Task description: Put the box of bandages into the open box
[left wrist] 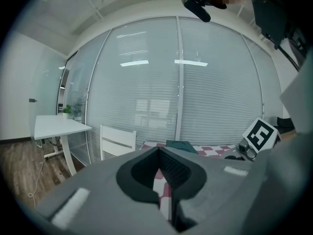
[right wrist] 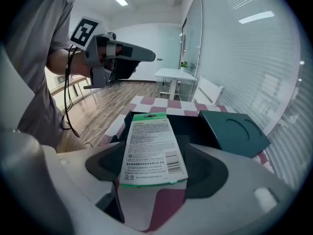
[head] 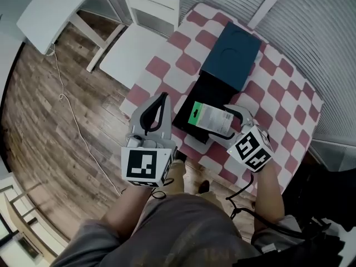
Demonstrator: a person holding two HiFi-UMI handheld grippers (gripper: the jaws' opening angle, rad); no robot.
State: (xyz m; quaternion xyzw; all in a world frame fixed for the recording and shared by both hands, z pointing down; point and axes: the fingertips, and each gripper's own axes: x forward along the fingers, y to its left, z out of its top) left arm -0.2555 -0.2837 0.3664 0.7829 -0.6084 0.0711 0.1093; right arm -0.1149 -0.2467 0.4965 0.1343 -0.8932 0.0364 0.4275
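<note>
A white box of bandages (head: pixel 209 117) with a green edge hangs flat over the near end of the open dark box (head: pixel 192 96). My right gripper (head: pixel 226 126) is shut on its near end. In the right gripper view the box of bandages (right wrist: pixel 150 148) lies between the jaws, printed side up, and past it are the open box (right wrist: pixel 198 126) and its teal lid (right wrist: pixel 234 133). That lid (head: pixel 232 50) lies at the open box's far end. My left gripper (head: pixel 157 111) is shut and holds nothing, over the table's left edge.
The open box stands on a table with a red-and-white checked cloth (head: pixel 278 93). A white chair (head: pixel 142 43) stands at the table's left, with a white desk (head: pixel 55 7) beyond it. A cable (head: pixel 72 115) runs over the wooden floor. Blinds line the far side.
</note>
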